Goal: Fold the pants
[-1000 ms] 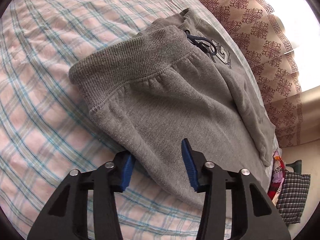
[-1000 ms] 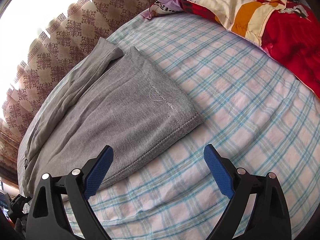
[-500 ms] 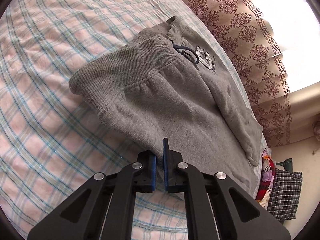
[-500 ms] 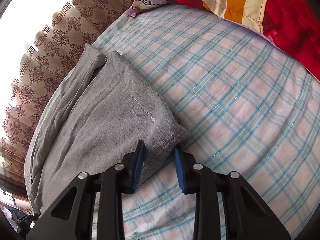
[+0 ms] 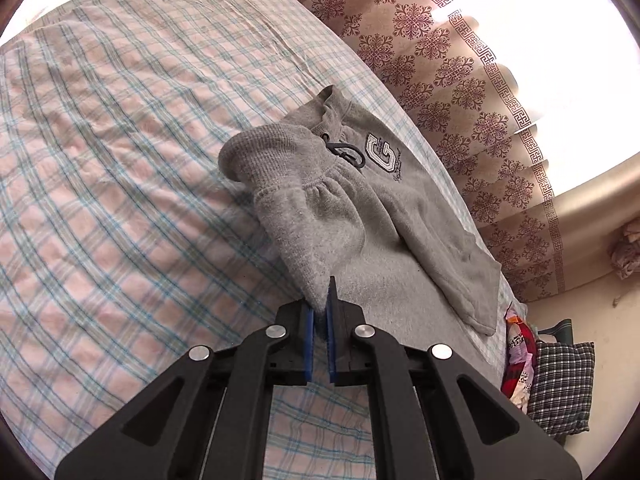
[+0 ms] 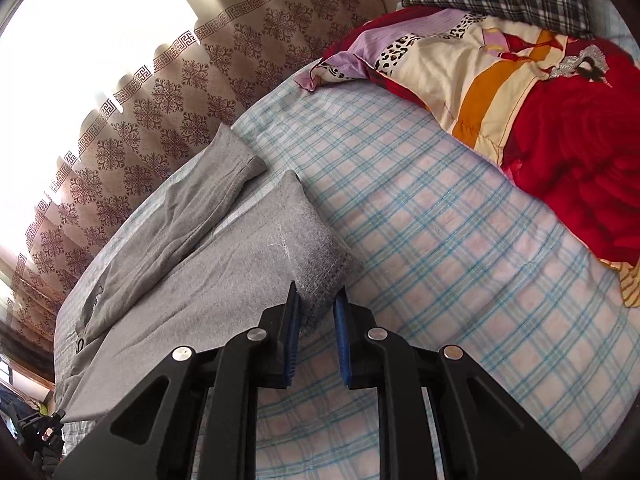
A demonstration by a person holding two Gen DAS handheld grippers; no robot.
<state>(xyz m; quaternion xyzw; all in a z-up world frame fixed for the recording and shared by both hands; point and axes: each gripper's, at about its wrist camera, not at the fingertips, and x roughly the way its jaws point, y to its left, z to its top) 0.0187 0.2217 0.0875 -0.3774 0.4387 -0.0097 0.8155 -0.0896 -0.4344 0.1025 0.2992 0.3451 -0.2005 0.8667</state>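
Grey fleece sweatpants (image 5: 360,240) had just been pinched by both tongs, left (image 5: 319,312) and right (image 6: 316,308), edges apparently lifting off the checked bed sheet (image 5: 120,200), starting a fold

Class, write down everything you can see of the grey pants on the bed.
The pants are grey fleece-like sweatpants with a ribbed waistband, a dark drawstring and a white letter G patch. They lie on the checked bedsheet, one leg stretched beside the curtain. The left claw is shut on an edge below the waistband and lifts it off the sheet; the right claw is shut on the hem corner of the near leg.
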